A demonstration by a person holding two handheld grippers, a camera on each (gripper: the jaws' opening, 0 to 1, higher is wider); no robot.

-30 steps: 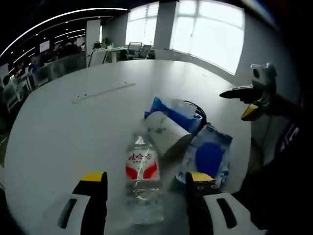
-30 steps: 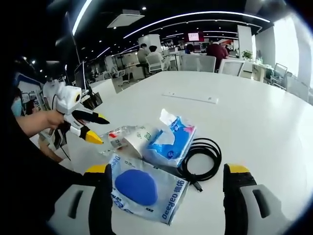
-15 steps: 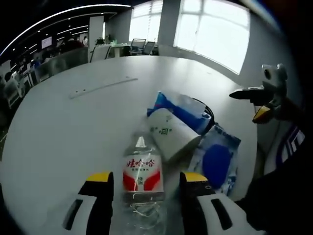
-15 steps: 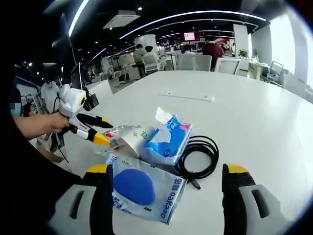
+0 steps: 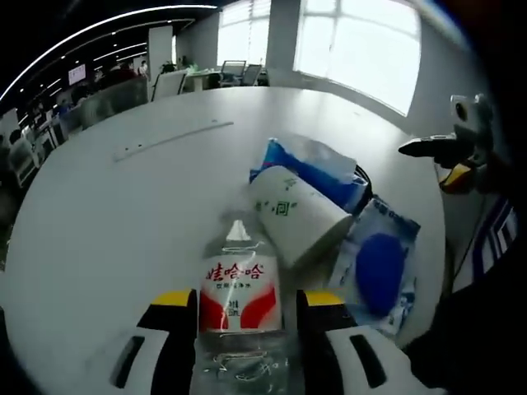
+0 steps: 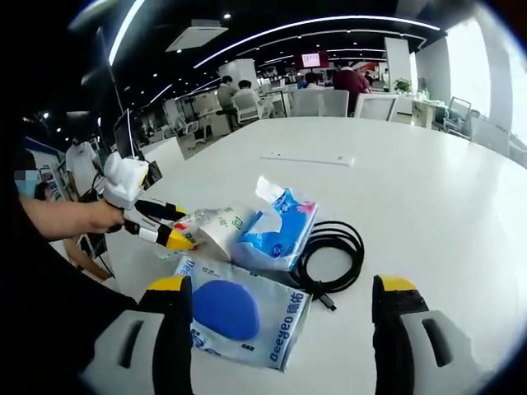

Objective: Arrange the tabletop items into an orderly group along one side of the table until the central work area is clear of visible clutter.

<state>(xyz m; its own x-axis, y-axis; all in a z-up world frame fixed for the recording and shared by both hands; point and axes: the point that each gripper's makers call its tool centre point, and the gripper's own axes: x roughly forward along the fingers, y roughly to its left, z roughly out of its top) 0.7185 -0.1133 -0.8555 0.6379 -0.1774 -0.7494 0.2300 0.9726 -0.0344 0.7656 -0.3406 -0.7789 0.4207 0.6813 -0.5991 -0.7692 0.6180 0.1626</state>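
Left gripper view: the left gripper (image 5: 238, 309) at bottom center has its jaws snug around the water bottle (image 5: 239, 304), tissue pack (image 5: 309, 197) just right of center; right gripper view: the right gripper (image 6: 280, 300) sits wide open at the bottom, holding nothing, above the blue packet (image 6: 243, 317).

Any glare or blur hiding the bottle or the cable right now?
Left gripper view: window glare washes the far table, while the bottle label reads sharp, its base blurring between the jaws. Right gripper view: even light, cable crisp against the white top, bottle partly hidden behind the left gripper.
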